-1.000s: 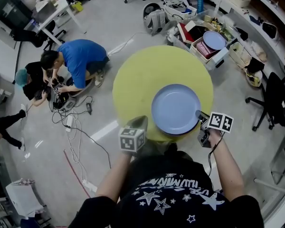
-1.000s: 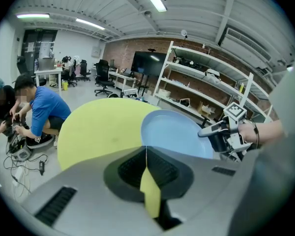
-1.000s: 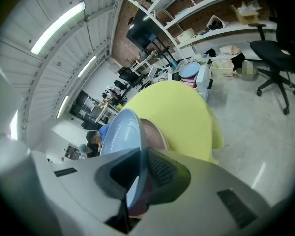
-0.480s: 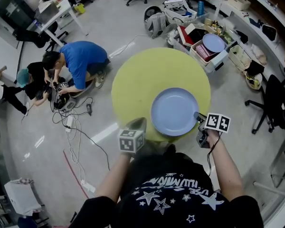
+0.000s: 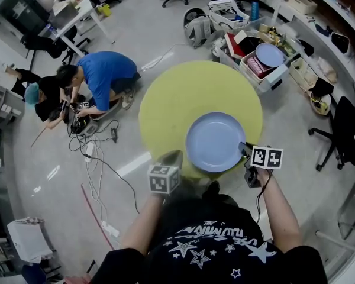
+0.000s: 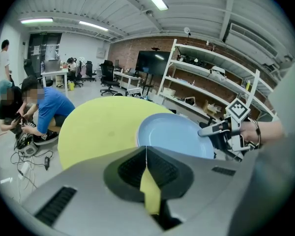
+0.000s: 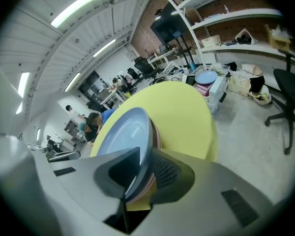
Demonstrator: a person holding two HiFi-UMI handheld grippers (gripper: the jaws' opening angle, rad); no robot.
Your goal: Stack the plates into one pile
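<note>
The right claw (image 5: 243, 147) (image 7: 144, 155) has its jaws opening, a modest gap between them. The rim of the blue plate (image 5: 215, 142) (image 7: 122, 132) stands in that gap, and I read the pads as no longer pressing on it. Tight under that rim, against the claw's ridged pad, shows the edge of a pink plate (image 7: 155, 130). The blue one lies on top of it as one pile. The pile reaches straight away from the right claw's tips, over the near edge of the round yellow table (image 5: 177, 93) (image 7: 187, 112). The left claw (image 5: 171, 155) (image 6: 146, 148) has its jaws brought together with nothing between them. It hovers at the table's near edge. The pile is just ahead of it and to its right, with the right claw at the pile's far side (image 6: 214, 129). Beyond the pile the tabletop stretches away from both claws. Farther off, ahead of the right claw, a round blue dish (image 5: 270, 55) rests on a bin on the floor. Ahead and to the left of the left claw, a person in a blue shirt (image 5: 100, 70) crouches among cables.
</note>
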